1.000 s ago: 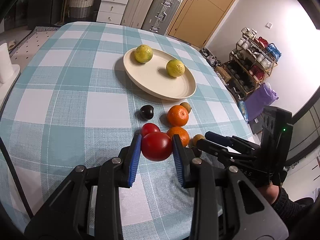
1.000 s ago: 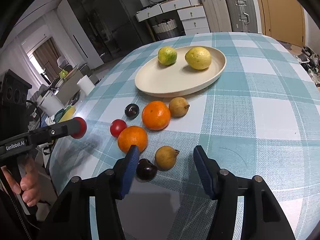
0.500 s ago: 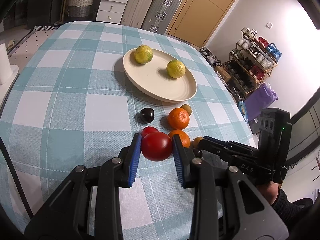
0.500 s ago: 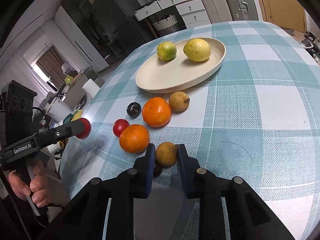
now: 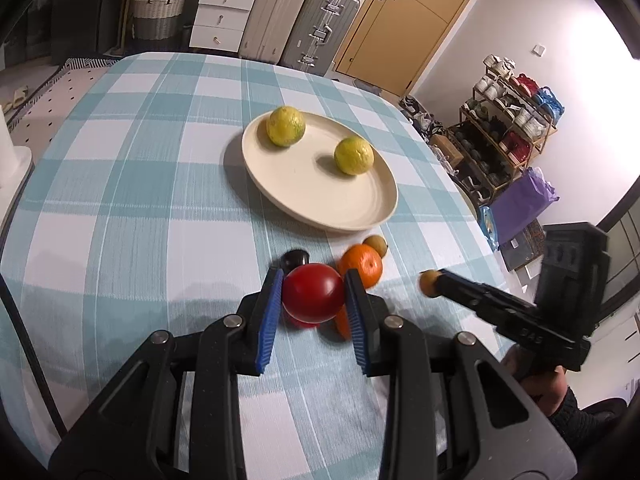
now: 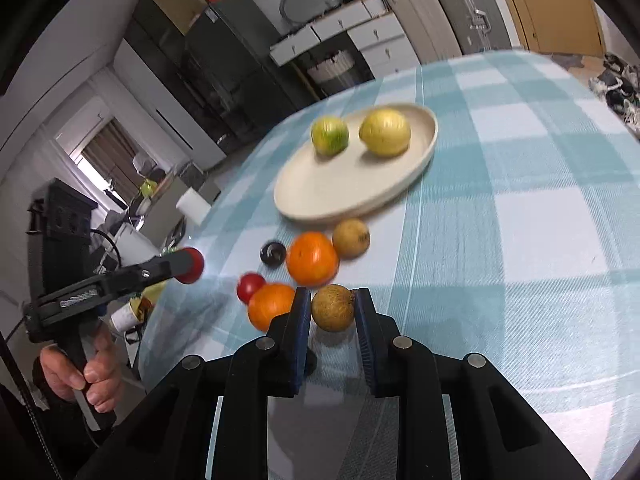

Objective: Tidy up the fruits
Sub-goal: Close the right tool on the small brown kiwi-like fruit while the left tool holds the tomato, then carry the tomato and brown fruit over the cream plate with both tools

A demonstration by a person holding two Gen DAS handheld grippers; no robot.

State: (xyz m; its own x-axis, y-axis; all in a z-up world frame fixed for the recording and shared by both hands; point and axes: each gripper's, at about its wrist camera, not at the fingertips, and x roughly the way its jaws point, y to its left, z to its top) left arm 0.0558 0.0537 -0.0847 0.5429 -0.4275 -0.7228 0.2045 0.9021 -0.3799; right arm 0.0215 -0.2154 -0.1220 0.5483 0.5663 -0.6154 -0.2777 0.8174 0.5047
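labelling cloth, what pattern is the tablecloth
Teal and white checks on the tablecloth, clearest in the left wrist view.

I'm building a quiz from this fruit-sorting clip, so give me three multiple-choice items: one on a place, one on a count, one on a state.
1. Where are the two yellow-green citrus fruits?
A. on the cream plate
B. on the tablecloth
C. in a gripper

2. How many oranges lie on the checked tablecloth?
A. one
B. two
C. four

3. What is the left gripper doing?
A. open and empty
B. shut on an orange
C. shut on the red tomato

Answers:
1 A, both sit inside the plate's rim.
2 B, the right wrist view shows two.
3 C, its blue pads press the tomato's sides.
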